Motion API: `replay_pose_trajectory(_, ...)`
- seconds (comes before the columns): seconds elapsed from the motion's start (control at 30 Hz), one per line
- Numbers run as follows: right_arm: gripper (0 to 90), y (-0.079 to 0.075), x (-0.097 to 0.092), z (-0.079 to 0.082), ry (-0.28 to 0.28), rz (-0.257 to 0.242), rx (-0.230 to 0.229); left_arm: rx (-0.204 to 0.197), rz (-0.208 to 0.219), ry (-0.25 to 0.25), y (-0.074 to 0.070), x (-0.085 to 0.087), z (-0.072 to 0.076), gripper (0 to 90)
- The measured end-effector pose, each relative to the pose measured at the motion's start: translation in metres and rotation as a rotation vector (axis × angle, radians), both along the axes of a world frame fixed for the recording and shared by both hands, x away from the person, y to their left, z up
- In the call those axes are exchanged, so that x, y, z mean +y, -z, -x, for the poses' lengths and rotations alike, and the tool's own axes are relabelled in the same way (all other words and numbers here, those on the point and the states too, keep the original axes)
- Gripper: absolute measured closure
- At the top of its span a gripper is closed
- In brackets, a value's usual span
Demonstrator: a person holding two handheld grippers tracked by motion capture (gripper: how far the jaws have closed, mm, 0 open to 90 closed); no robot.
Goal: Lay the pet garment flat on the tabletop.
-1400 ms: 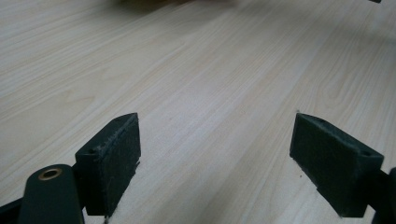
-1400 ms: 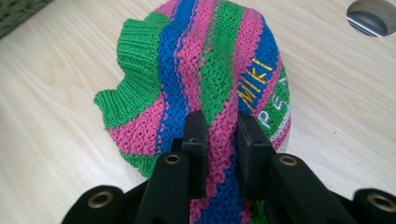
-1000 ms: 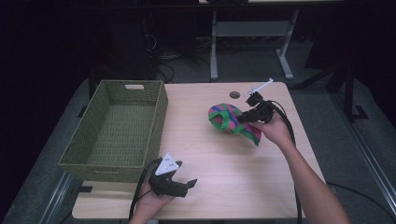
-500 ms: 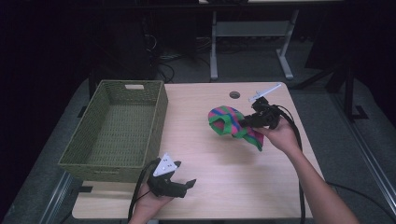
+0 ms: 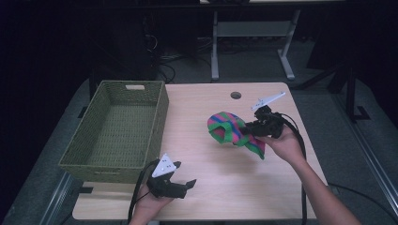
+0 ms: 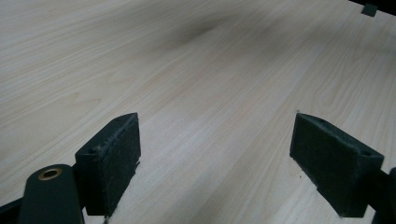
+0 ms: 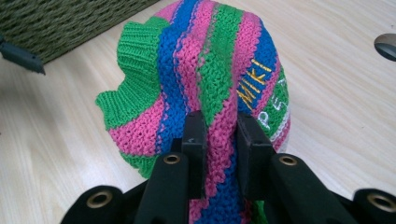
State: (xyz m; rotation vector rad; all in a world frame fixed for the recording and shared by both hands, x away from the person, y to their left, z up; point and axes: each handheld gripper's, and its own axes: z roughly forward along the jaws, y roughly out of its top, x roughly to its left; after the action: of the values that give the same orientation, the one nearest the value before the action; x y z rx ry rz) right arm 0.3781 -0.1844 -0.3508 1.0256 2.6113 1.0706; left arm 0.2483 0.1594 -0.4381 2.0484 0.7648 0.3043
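Under both grippers lies the pale wooden surface (image 5: pixel 211 187). Beyond the left gripper (image 5: pixel 180 185), whose jaws gape wide over bare wood, sits a green woven basket (image 5: pixel 117 129). Clamped between the right gripper's (image 7: pixel 219 135) jaws is a striped knitted hat (image 5: pixel 230 129), bunched and hanging off its tip.

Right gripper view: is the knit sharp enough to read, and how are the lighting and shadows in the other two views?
Right gripper view: the knitted piece is sharp, stitches and yellow lettering clear. Left gripper view: a soft dark shadow crosses the table at the top; the wood grain is crisp. High view: the tabletop is evenly lit, the surroundings nearly black, the basket visible.
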Motion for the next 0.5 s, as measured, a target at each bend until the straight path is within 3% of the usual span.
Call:
replay_pose_trajectory(0.3, 75.3, 0.01, 0.003, 0.02, -0.029, -0.012, 0.006, -0.004, 0.002, -0.001, 0.0, -0.001, 0.001, 15.9)
replay_pose_trajectory(0.5, 75.3, 0.021, 0.011, 0.03, -0.044, 0.023, 0.001, -0.005, 0.004, -0.004, 0.0, -0.001, 0.001, 15.9)
